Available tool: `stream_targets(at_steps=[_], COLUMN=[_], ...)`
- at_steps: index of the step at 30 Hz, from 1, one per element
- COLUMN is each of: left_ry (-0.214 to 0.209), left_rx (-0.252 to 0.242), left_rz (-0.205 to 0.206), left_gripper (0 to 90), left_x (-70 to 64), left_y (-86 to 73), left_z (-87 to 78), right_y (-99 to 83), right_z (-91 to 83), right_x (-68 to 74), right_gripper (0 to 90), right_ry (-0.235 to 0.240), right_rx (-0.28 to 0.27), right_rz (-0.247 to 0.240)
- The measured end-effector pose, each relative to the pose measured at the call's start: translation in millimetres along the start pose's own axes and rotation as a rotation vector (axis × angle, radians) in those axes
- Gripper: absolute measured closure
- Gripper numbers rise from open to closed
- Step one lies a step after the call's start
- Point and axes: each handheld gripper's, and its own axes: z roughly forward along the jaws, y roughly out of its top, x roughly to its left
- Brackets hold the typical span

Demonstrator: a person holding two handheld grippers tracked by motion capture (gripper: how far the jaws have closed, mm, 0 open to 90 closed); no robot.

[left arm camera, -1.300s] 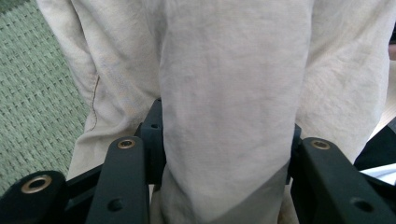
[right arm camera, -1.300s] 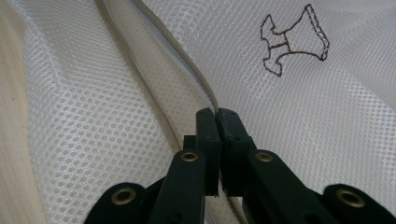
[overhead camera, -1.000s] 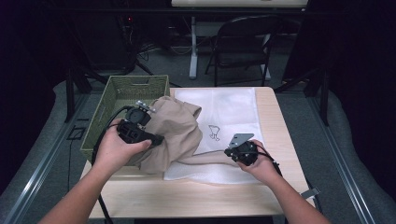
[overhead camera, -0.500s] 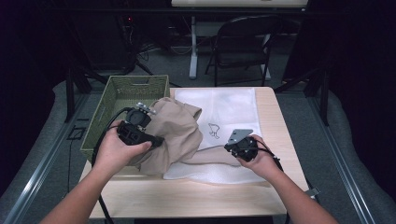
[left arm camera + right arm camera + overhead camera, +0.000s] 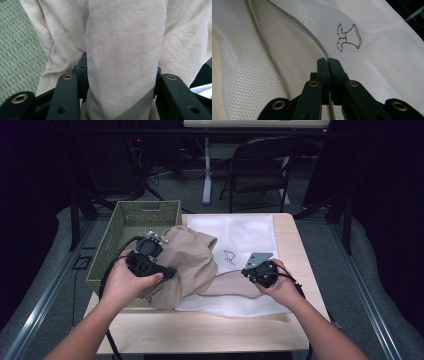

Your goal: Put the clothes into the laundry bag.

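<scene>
Gripping beige garment (image 5: 120, 57) | left gripper (image 5: 150, 251), basket (image 5: 120, 225) rim | right gripper (image 5: 328, 62) pinching mesh bag (image 5: 374, 65) edge

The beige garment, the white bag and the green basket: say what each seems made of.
Beige garment: matte woven cloth, probably cotton or linen; fine weave, soft creases. White bag: sheer synthetic-looking mesh; tiny regular holes. Green basket: woven fibre, perhaps paper cord; plaited texture.

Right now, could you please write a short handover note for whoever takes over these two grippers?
Left gripper: shut on a thick fold of the beige garment, beside the green basket.
Right gripper: shut on the edge of the white mesh bag, holding its opening up.
Done: the garment lies bunched at the bag's opening, partly over the basket edge.
Left, probably: feed the garment into the bag; none appears inside yet.
</scene>
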Motion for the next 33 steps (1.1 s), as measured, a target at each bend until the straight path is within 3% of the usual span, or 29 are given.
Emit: stream_targets(at_steps=[12,33], left_ry=[-0.016,-0.067], left_rx=[-0.003,0.023], left_rz=[0.016,0.086], left_gripper=[54.0,54.1], left_x=[-8.1,-35.2], left_y=[-2.3,-3.3], left_z=[1.9,20.8], right_y=[16.3,29.7], right_z=[-8.9,-12.8], right_x=[-10.0,-22.2], right_gripper=[88.1,88.1], right_ry=[-0.035,-0.041], right_rx=[0.002,-0.029], right_rz=[-0.026,0.002])
